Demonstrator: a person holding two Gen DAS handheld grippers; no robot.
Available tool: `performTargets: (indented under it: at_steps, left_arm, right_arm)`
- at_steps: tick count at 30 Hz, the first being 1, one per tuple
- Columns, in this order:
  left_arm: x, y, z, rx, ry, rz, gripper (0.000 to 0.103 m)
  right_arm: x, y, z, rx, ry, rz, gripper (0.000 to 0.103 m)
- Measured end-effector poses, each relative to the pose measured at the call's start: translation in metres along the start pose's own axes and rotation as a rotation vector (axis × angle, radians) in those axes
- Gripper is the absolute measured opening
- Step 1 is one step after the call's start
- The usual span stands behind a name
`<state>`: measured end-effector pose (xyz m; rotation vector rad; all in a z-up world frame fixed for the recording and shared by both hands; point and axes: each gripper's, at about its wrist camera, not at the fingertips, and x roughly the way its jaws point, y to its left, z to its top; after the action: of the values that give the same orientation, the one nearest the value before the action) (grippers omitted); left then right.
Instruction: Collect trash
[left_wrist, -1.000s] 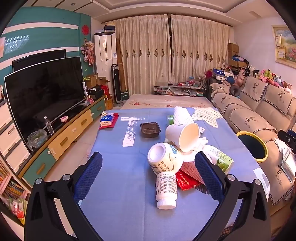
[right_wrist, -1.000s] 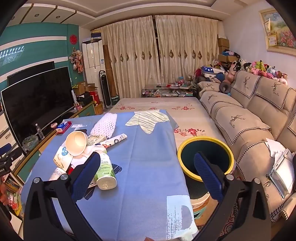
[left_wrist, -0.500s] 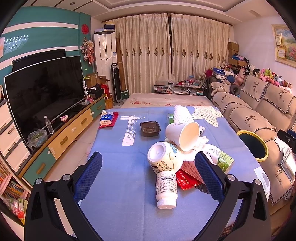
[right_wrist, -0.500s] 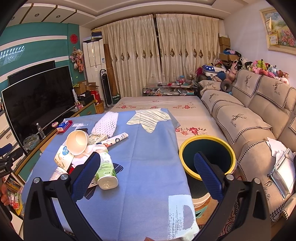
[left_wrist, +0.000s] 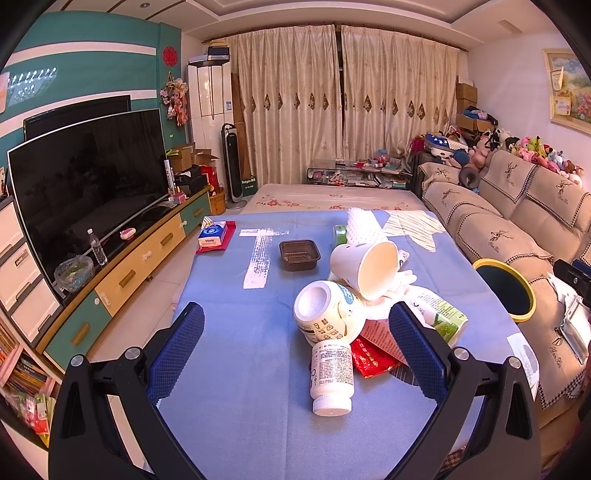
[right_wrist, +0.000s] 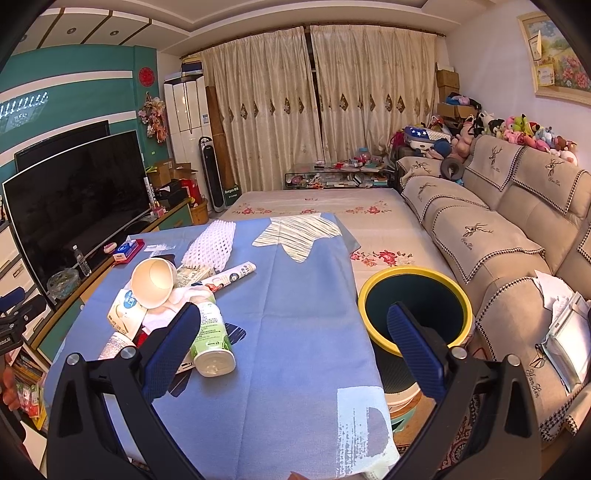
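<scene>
In your left wrist view, your left gripper (left_wrist: 295, 347) is spread wide and holds nothing, hanging above the blue cloth (left_wrist: 229, 387). Between its fingers at frame centre lies the trash pile: a white bottle (left_wrist: 331, 373), a jar (left_wrist: 325, 314), a tipped cup (left_wrist: 365, 267). In your right wrist view, your right gripper (right_wrist: 293, 345) is equally wide and empty; the bin (right_wrist: 415, 277) stands right of centre, beside the cloth.

Matt blue tablecloth (left_wrist: 229, 369); glossy white plastic bottle (left_wrist: 331, 373); paper cup (left_wrist: 364, 268)
</scene>
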<state>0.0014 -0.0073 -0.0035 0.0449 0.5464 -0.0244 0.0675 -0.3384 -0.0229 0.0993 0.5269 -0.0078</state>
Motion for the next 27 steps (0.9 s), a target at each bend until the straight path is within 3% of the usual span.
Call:
performTargets:
  at_steps: [27]
  left_arm:
    - [0.0033,-0.0010,-0.0009,0.000,0.008,-0.002,0.099]
  right_arm:
    - [0.0021,0.0000,-0.0010,0.002,0.010,0.004,0.096]
